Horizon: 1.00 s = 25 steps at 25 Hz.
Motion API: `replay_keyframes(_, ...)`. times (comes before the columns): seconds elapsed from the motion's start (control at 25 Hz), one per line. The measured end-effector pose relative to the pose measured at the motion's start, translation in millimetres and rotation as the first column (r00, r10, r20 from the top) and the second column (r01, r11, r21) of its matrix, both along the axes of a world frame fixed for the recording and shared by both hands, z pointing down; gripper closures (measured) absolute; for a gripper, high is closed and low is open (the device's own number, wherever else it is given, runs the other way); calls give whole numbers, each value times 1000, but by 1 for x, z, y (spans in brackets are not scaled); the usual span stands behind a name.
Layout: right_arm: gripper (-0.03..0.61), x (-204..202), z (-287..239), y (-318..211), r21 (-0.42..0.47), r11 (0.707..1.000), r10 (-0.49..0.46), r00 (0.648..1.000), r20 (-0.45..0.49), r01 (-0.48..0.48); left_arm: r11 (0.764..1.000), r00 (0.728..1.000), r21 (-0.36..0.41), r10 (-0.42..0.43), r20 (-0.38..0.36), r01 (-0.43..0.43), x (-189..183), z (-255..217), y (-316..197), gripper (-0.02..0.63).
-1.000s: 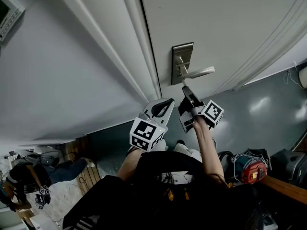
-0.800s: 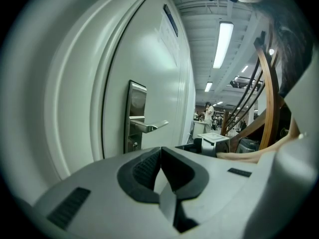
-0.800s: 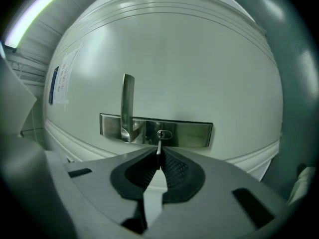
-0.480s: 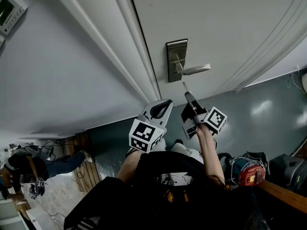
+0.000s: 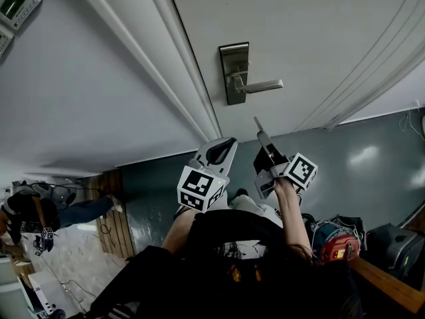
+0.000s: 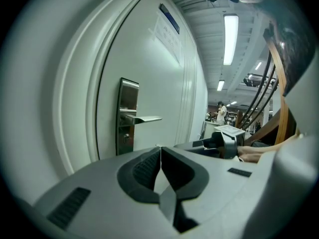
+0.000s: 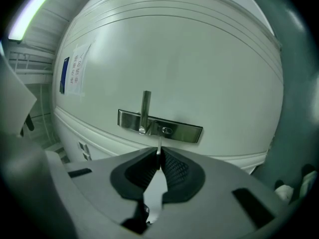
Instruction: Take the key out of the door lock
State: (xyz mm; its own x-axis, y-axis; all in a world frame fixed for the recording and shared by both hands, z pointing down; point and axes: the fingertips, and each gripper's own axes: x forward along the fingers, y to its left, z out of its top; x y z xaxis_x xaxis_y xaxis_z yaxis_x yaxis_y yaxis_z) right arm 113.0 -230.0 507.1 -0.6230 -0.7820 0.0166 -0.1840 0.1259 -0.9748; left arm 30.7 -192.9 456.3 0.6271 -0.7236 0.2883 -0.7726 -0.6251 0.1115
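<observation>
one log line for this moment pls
stage: key out of lock | right gripper: shut on key | key: clear of lock plate | left gripper: shut, empty

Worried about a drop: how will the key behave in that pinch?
The key looks thin metal: likely stiff and light. Only its end sits in the right gripper, so it may pivot or slip if bumped.

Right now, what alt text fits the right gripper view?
The right gripper is shut on a small key, its tip clear of the steel lock plate on the white door ahead. The lever handle sticks up from the plate.
</observation>
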Motion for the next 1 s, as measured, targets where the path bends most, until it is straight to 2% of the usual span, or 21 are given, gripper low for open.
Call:
replay_keyframes(0.44,558,3,11,21,-25,999,-44,999,12,45,998,999,-29,-47,10,47,4,9,33,604)
replay_keyframes(1.0,558,-27,-8,48,7,999,-39,999,13,39,995,994,1,-102,-34,102,-45,-3,82,604)
